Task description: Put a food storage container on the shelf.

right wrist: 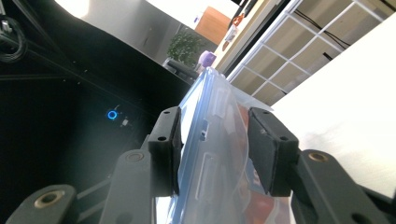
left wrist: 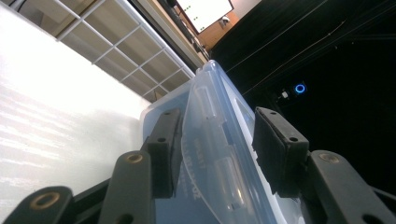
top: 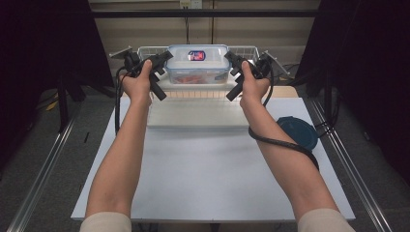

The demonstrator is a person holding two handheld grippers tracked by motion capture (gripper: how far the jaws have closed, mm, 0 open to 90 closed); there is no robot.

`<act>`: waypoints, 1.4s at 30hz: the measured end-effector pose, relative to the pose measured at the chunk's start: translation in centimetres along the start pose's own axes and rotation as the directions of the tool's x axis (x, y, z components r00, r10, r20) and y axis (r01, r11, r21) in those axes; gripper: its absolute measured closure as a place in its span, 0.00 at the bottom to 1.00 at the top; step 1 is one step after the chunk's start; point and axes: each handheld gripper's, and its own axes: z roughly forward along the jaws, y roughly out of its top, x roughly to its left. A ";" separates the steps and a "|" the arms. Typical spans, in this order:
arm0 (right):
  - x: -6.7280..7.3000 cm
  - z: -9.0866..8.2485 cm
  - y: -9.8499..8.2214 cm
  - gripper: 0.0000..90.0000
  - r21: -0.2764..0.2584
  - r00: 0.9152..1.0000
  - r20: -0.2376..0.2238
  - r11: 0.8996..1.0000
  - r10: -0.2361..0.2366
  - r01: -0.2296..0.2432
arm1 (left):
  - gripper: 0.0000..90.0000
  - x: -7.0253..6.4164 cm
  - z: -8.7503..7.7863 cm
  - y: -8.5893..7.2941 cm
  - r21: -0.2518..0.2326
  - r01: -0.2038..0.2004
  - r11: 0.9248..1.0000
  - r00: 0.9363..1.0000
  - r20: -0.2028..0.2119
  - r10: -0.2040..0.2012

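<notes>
I'm flanking the lidded plastic box (top: 197,64) at both ends
It's sitting at the bench's (top: 208,169) far edge by a white wire basket (top: 145,50); my left tool (top: 162,65) and right tool (top: 233,65) are straddling its side latches, jaws partly parted, not clamping

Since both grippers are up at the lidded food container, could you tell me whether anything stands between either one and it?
Nothing visible does. The left gripper and the right gripper each straddle a side latch flap of the container, the flap between the jaws. On each, one pad lies at the flap and the other stands clear.
</notes>
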 end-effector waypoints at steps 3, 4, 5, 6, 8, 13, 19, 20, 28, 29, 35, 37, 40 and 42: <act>0.0 0.2 0.0 0.63 0.000 1.000 0.009 1.000 -0.008 0.008 | 0.59 0.1 0.1 0.0 -0.001 -0.003 1.000 1.000 -0.001 0.003; 0.0 0.3 0.0 0.63 -0.005 1.000 0.010 1.000 -0.008 0.008 | 0.59 0.1 0.1 0.0 -0.002 -0.003 1.000 1.000 -0.001 0.003; 0.0 0.3 0.0 0.63 0.000 1.000 0.011 1.000 -0.003 0.003 | 0.59 0.1 0.1 0.0 -0.001 -0.004 1.000 1.000 -0.001 0.004; 0.0 0.3 0.1 0.62 0.002 1.000 0.011 1.000 -0.012 0.012 | 0.59 0.2 0.1 0.0 -0.002 -0.005 1.000 1.000 -0.002 0.005; 0.0 0.3 0.0 0.62 0.004 1.000 0.015 1.000 -0.014 0.014 | 0.58 0.1 0.1 0.0 0.004 -0.019 1.000 1.000 -0.011 0.019; 0.1 0.5 -0.1 0.61 0.006 0.998 0.028 0.999 -0.054 0.053 | 0.58 0.1 0.1 0.0 0.000 -0.026 1.000 1.000 -0.011 0.026; 0.3 0.4 -0.2 0.58 0.010 0.996 0.026 0.997 -0.083 0.083 | 0.53 -0.2 -0.1 -0.1 0.011 -0.048 0.999 0.999 -0.013 0.049; 0.3 0.3 -0.2 0.56 0.012 0.995 0.027 0.996 -0.093 0.092 | 0.50 -0.2 -0.1 -0.2 0.010 -0.060 0.998 0.998 -0.010 0.060; 0.8 -0.6 -0.6 0.44 0.008 0.989 0.007 0.989 -0.147 0.147 | 0.36 -0.1 -1.4 -0.5 -0.010 -0.082 0.997 0.997 -0.015 0.082; 0.8 -0.7 -0.6 0.44 0.005 0.989 0.002 0.989 -0.145 0.145 | 0.34 -0.2 -1.6 -0.6 -0.002 -0.090 0.996 0.996 -0.023 0.089; 1.1 -2.0 -1.2 0.42 0.001 0.989 -0.023 0.989 -0.147 0.147 | 0.26 -0.5 -2.6 -1.4 -0.003 -0.113 0.994 0.993 -0.012 0.113; 1.2 -2.5 -1.4 0.42 0.004 0.988 -0.029 0.988 -0.152 0.152 | 0.25 -0.7 -2.9 -1.8 -0.006 -0.107 0.994 0.994 -0.003 0.107; 1.1 -3.3 -1.7 0.41 -0.002 0.988 -0.037 0.989 -0.150 0.150 | 0.21 -1.0 -3.6 -2.2 0.004 -0.123 0.992 0.992 0.004 0.123; 0.9 -3.7 -1.8 0.40 0.002 0.988 -0.039 0.989 -0.149 0.149 | 0.19 -1.1 -4.0 -2.6 0.005 -0.147 0.989 0.989 0.005 0.147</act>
